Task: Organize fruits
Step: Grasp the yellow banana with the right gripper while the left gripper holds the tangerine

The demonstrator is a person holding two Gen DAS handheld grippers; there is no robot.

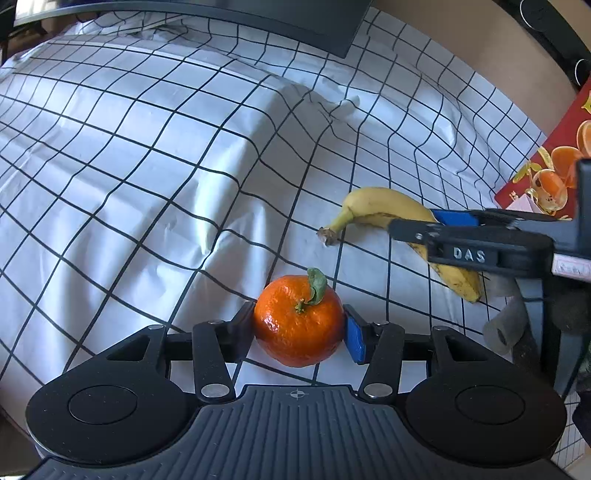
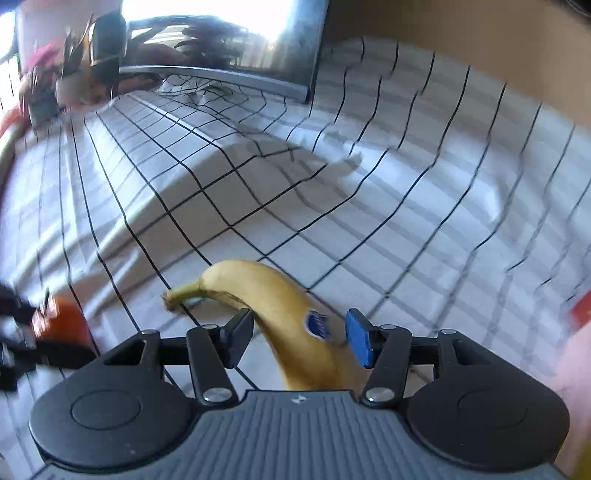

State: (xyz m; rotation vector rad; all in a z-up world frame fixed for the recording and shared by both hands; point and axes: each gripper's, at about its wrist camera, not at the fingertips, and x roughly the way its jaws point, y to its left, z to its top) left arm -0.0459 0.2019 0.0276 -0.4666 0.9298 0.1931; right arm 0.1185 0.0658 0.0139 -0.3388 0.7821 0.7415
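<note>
An orange mandarin (image 1: 299,321) with a green leaf sits between the pads of my left gripper (image 1: 300,332), which is shut on it just above the checked cloth. To its right a yellow banana (image 1: 373,208) is held across its middle by my right gripper (image 1: 419,225), which comes in from the right edge. In the right wrist view the banana (image 2: 291,314) with its blue sticker runs between the fingers of the right gripper (image 2: 299,338), stem pointing away to the left, and both pads touch it. The mandarin (image 2: 68,325) shows blurred at the far left.
A white cloth with a black grid (image 1: 147,155) covers the surface, creased in the middle. A red box printed with oranges (image 1: 546,166) lies at the right edge. A dark flat screen (image 1: 295,26) stands at the back. Potted plants (image 2: 74,70) stand far left.
</note>
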